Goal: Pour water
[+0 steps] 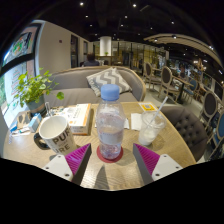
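A clear plastic water bottle [110,122] with a pale blue cap stands upright on a red coaster [110,155] on the wooden table [182,148]. My gripper [112,160] is open, its pink pads [78,158] flanking the bottle's base with a gap on each side. The bottle rests on its coaster between the fingers. Right of the bottle, just beyond the right finger, stands a clear drinking glass [151,127]. A white mug [57,133] with black lettering sits left of the bottle, beyond the left finger.
A flat box [79,117] lies behind the mug, with a potted green plant [35,90] further left by the window. White paper [137,120] lies behind the glass. Beyond the table are a grey sofa [75,82] with a chevron cushion [110,80] and chairs [185,85].
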Available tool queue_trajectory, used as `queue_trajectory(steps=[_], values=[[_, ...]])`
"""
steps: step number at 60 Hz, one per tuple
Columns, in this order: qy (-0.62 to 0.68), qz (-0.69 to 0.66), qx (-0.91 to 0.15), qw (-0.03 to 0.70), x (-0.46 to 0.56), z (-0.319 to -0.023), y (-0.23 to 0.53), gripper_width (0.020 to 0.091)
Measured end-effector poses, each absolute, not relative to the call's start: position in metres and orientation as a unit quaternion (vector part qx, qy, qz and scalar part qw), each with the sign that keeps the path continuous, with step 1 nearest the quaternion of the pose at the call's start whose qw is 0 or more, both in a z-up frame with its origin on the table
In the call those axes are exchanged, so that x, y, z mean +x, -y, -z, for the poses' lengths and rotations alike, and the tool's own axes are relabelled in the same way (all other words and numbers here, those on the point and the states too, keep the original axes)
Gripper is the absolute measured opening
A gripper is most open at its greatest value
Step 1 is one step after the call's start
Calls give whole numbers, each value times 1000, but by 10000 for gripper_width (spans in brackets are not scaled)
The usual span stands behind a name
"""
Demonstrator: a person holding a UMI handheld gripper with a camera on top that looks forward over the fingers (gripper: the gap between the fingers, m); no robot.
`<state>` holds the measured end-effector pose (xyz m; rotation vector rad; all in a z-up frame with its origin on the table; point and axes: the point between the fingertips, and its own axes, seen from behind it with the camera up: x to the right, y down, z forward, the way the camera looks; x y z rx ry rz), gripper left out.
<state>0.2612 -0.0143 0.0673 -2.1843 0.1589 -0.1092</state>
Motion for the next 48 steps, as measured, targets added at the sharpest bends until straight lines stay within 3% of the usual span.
queue_trajectory(steps=[13, 29, 38, 48], values=[[-69, 64, -902, 421, 231, -118, 117, 856], [-76, 85, -895, 431, 197, -176, 201, 855], [-65, 103, -888, 444, 194, -194, 216, 855], [-65, 97, -890, 441, 191, -192, 223, 857]])
